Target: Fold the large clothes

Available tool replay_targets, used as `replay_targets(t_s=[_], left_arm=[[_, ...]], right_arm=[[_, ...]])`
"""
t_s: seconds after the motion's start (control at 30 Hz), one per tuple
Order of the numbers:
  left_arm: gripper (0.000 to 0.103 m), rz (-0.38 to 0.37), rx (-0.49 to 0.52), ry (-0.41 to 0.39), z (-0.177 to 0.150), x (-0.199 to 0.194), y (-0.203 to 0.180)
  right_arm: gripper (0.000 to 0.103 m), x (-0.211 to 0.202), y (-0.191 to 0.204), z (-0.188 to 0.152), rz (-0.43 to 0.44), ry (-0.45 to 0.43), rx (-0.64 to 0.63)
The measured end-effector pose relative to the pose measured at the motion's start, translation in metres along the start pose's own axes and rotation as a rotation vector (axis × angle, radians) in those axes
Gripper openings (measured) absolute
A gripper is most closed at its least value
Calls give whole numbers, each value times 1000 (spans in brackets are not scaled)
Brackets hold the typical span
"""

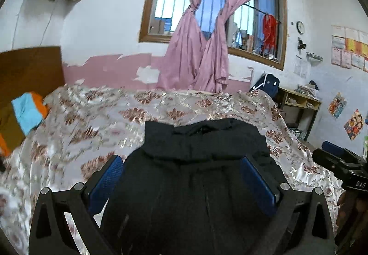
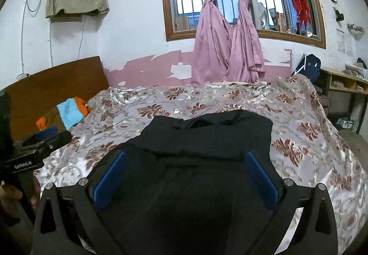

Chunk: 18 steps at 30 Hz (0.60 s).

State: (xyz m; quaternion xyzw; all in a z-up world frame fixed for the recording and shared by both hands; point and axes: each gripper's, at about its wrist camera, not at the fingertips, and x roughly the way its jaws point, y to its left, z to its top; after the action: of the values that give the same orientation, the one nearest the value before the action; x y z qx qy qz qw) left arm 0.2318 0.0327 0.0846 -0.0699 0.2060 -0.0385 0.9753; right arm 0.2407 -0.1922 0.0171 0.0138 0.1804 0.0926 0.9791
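Apparently unclamped — both tongs (image 1: 184,174) (image 2: 186,170) over black garment (image 1: 202,140).

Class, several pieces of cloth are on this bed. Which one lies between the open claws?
The black garment, spread flat on the floral bedspread. The blue cloth and orange cloth lie far off by the wooden headboard.

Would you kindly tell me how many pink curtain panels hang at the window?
2. The left curtain panel and the right curtain panel hang side by side at the middle of the window, each knotted partway down, above the bed.
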Motion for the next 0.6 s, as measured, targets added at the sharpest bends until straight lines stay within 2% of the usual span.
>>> replay_targets(t_s=[0.17,0.37,0.53,0.6], left_arm=[[103,18,-48,23,-20,-23,5],[103,40,-104,101,-42,-32,15],[103,39,-101,154,-69,-37,29],[103,14,-85,193,-83,-36,34]], right_arm=[[100,-31,3,-22,1,-8,-19],[101,-45,-2,-54,2,42,27],[101,-53,-8,-93,-4,91,31],[101,-56,-11,-110,-25,118,21]])
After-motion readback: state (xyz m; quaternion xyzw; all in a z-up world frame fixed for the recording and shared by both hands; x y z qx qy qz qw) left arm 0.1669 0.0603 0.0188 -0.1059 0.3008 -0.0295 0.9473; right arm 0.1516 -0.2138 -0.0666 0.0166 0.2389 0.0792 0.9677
